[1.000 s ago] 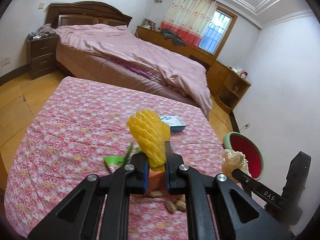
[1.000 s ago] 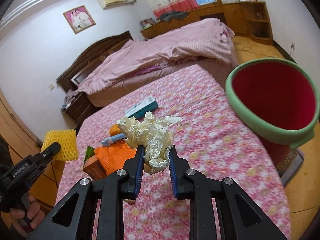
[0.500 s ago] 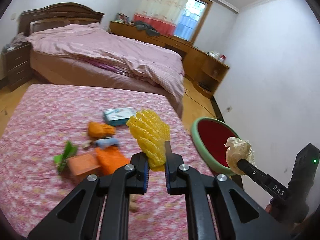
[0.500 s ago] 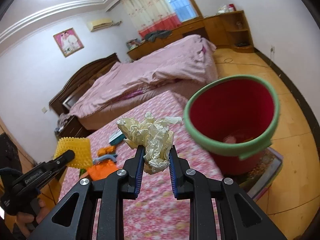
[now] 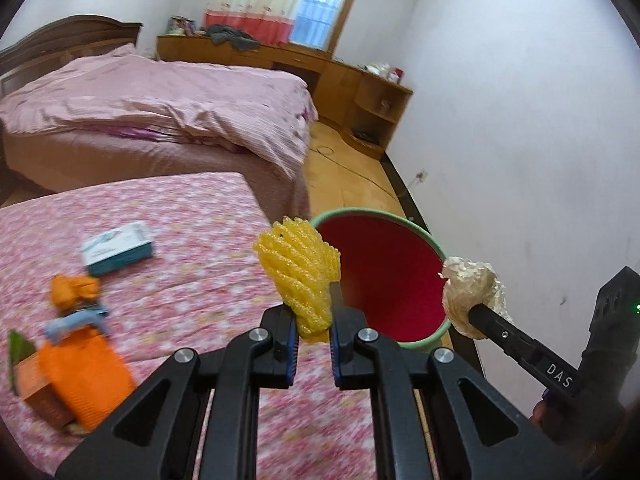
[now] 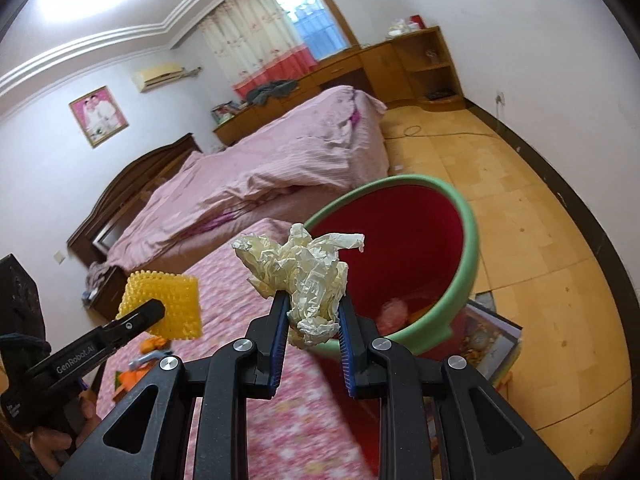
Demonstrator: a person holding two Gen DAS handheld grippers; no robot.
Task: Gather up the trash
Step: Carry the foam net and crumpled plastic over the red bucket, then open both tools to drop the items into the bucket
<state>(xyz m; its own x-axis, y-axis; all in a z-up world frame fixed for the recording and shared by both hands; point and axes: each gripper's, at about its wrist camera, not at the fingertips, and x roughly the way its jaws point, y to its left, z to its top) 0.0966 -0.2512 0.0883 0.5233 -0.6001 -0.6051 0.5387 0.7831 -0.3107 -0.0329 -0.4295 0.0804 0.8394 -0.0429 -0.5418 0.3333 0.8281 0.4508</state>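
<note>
Bedroom surroundings are seen in both views, with a floral pink mattress (image 5: pixel 168 216) in the foreground. From the fingers outward: the left gripper (image 5: pixel 313 322) is clamped on a yellow foam fruit net (image 5: pixel 299 276), and the right gripper (image 6: pixel 313 326) is clamped on a crumpled paper wad (image 6: pixel 306 276). Just beyond both sets of fingers a red bin with a green rim (image 6: pixel 460 288) is seen on the floor beside the mattress, some trash already lying at its bottom.

Compared with a second ago, both loads have been swung away from the mattress: the bin, then off to the side, is now framed directly behind the net and the paper. Release over the opening is judged to be the next step.

Farther out on the mattress, a teal-and-white box (image 5: pixel 118 248), orange wrappers (image 5: pixel 86 376) and a green scrap (image 5: pixel 18 346) are left to be collected
</note>
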